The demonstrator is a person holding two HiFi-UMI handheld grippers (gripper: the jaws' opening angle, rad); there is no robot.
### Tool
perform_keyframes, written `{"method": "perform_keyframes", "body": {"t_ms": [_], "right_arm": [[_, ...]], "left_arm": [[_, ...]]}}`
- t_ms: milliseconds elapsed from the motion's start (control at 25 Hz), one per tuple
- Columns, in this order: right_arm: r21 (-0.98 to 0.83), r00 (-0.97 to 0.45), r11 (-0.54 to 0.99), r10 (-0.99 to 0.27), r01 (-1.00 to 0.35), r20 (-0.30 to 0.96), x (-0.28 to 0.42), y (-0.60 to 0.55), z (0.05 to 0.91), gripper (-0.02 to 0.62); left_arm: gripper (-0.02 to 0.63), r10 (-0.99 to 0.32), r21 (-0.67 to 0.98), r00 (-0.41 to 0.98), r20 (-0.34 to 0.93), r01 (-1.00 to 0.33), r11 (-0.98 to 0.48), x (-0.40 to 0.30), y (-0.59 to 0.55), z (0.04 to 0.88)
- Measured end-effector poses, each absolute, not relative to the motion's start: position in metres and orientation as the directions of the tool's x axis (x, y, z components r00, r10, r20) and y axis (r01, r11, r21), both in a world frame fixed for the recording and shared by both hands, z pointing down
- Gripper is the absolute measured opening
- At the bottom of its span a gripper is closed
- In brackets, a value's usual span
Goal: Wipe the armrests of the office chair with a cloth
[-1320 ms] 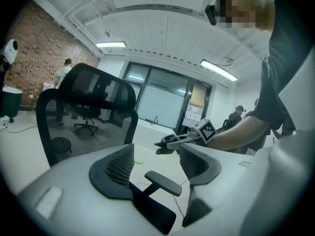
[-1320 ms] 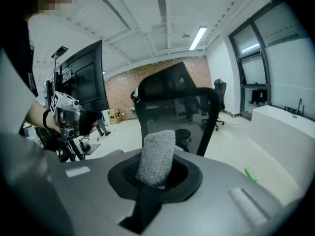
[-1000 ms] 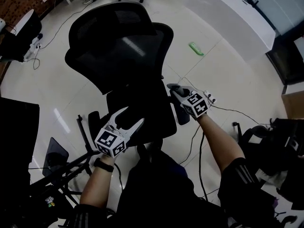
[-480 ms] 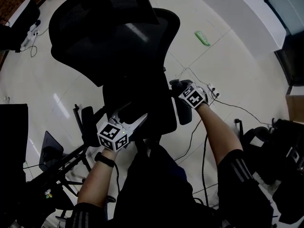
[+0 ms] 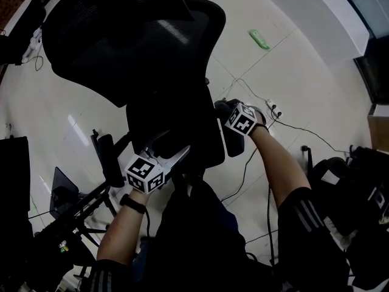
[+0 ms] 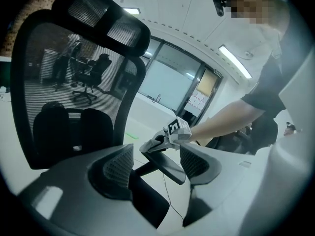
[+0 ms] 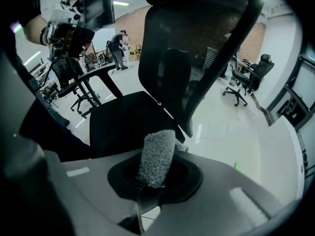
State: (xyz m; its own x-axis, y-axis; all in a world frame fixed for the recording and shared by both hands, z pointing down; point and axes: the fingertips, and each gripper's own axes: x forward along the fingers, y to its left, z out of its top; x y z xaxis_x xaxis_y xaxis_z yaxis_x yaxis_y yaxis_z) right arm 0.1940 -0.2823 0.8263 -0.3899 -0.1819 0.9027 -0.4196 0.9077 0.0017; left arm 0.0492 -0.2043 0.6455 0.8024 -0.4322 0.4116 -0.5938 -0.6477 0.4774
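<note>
Black mesh-backed office chair [image 5: 164, 72], grey nubby cloth [image 7: 156, 157], pale glossy tiled floor [image 5: 292, 66], small green strip [image 5: 259, 39].

From the head view, we lose the top of the chair [image 5: 140, 53] past the upper edge, and its base beneath the seat. The jaws of the right gripper [image 5: 230, 113] hide behind its cube. In its own view, the lower end of the cloth [image 7: 156, 157] disappears between closed jaws.
</note>
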Motion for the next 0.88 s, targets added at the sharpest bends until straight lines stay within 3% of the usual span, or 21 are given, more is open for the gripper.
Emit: {"method": "perform_keyframes", "body": {"t_ms": [880], "right_arm": [[-0.114, -0.456, 0.872, -0.134, -0.476, 0.88, 0.222, -0.133, 0.823, 0.032]], "left_arm": [[0.319, -0.397, 0.488, 0.82, 0.413, -0.567, -0.664, 0.063, -0.174, 0.65]]}}
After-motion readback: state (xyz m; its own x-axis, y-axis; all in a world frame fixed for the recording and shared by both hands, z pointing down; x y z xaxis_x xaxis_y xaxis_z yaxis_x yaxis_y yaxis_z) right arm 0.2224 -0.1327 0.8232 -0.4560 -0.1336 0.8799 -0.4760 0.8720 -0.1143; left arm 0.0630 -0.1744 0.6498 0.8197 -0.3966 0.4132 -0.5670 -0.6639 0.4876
